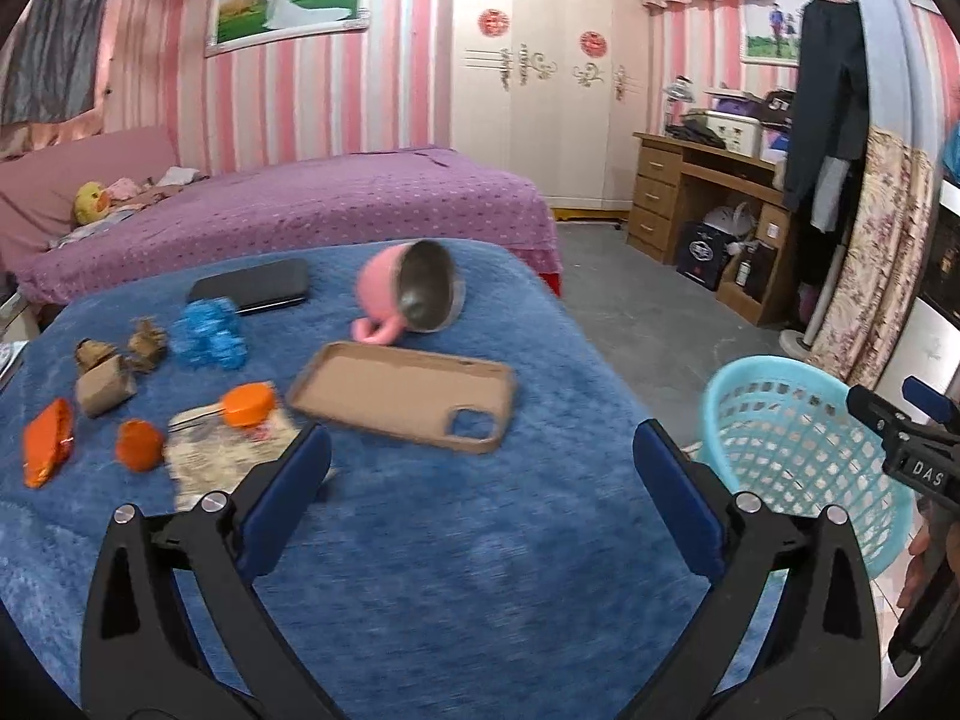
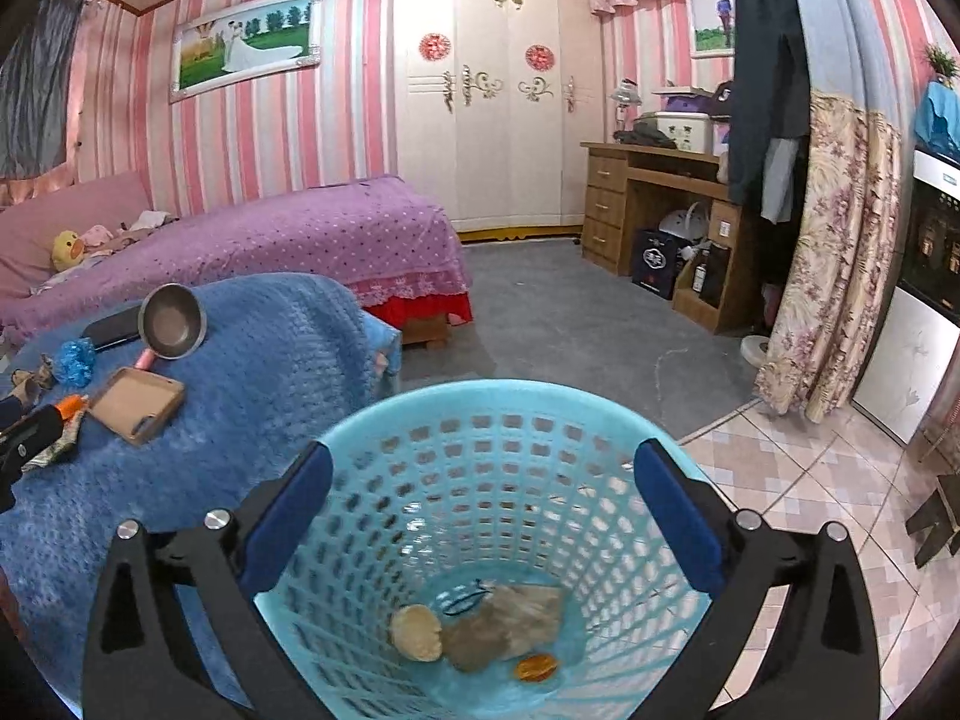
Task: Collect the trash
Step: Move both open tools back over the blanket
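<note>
My left gripper (image 1: 480, 480) is open and empty above a blue-blanket table (image 1: 450, 570). Ahead on the left lie trash pieces: an orange wrapper (image 1: 48, 441), an orange scrap (image 1: 139, 445), an orange cap (image 1: 247, 405) on a printed wrapper (image 1: 222, 456), brown paper scraps (image 1: 105, 387) and a blue crumpled wrapper (image 1: 207, 336). My right gripper (image 2: 483, 510) is open and empty over the light blue basket (image 2: 600, 420), which holds crumpled paper (image 2: 510, 618), a pale round piece (image 2: 417, 633) and an orange bit (image 2: 535, 667). The basket (image 1: 798, 450) stands right of the table.
On the table also lie a brown phone case (image 1: 408, 393), a tipped pink cup (image 1: 414, 294) and a black phone (image 1: 252, 291). A purple bed (image 1: 288, 210), a wooden desk (image 1: 702, 198) and a floral curtain (image 2: 834, 252) stand behind.
</note>
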A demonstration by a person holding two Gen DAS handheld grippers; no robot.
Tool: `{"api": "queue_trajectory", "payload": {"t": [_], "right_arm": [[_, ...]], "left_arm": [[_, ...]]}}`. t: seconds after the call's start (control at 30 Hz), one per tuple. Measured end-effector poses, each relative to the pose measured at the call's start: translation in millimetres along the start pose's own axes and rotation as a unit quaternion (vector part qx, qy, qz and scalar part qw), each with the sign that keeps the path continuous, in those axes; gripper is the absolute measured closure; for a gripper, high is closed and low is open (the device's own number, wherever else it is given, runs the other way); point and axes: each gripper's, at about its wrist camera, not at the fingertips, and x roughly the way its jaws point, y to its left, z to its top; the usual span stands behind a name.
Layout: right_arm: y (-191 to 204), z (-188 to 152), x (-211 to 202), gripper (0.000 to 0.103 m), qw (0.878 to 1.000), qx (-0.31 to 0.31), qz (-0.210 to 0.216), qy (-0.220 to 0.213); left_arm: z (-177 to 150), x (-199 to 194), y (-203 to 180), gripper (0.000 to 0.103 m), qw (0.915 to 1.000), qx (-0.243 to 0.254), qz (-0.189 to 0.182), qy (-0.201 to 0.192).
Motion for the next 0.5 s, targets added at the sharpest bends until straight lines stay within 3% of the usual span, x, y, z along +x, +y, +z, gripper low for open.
{"api": "queue_trajectory", "payload": {"t": [0.5], "right_arm": [[121, 1, 11, 0.005, 0.996, -0.053, 0.075, 0.002]], "left_arm": [[-17, -14, 129, 0.006, 0.9942, -0.051, 0.094, 0.010]]}}
